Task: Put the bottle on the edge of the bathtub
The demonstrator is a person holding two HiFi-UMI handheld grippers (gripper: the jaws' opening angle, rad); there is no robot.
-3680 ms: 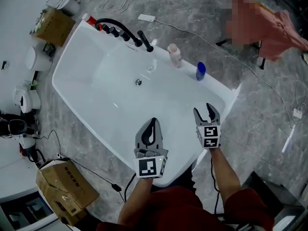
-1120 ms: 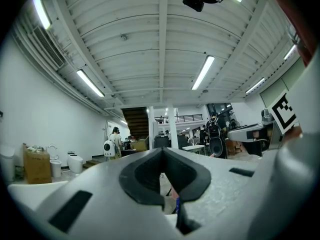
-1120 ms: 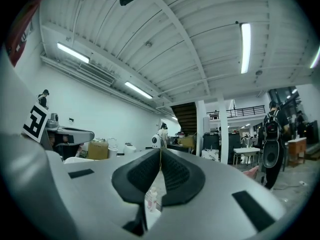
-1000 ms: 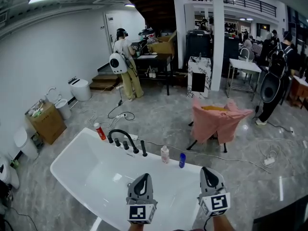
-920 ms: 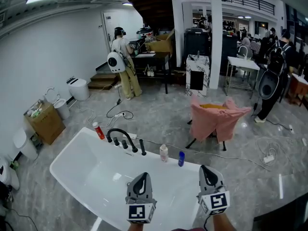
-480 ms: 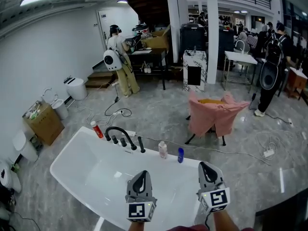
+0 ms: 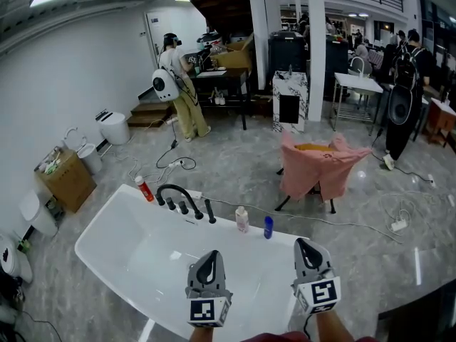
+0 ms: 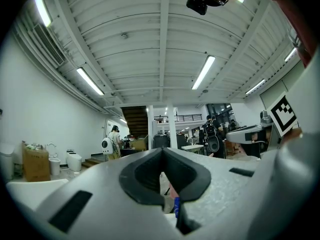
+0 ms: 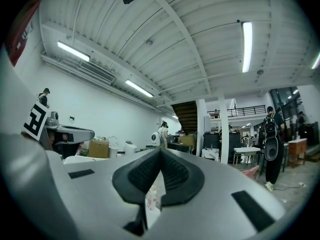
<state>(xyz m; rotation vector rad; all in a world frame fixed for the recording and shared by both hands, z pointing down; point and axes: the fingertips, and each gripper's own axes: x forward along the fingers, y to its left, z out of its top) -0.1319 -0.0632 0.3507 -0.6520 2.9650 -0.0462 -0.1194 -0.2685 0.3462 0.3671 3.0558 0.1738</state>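
A white bathtub (image 7: 107,237) lies below me with a black faucet (image 7: 182,197) on its far rim. On that rim stand a red bottle (image 7: 144,189), a pale pink bottle (image 7: 242,219) and a small blue bottle (image 7: 268,227). My left gripper (image 7: 211,256) and right gripper (image 7: 305,245) hover over the near side of the tub, both shut and empty. In the left gripper view the closed tips (image 8: 162,151) frame the blue bottle (image 8: 176,207) far off. The right gripper (image 9: 160,152) shows the pale bottle (image 9: 153,198) through its lower gap.
A cardboard box (image 7: 66,179) and white bins (image 7: 114,128) stand at the left wall. A pink cloth (image 7: 320,164) hangs over a chair beyond the tub. Cables (image 7: 342,223) cross the grey floor. People (image 7: 176,84) stand further back.
The head view has swung up from straight down on the tub to a look across the room. The right gripper, open in the oldest frame, is shut. Over the last second both grippers barely move.
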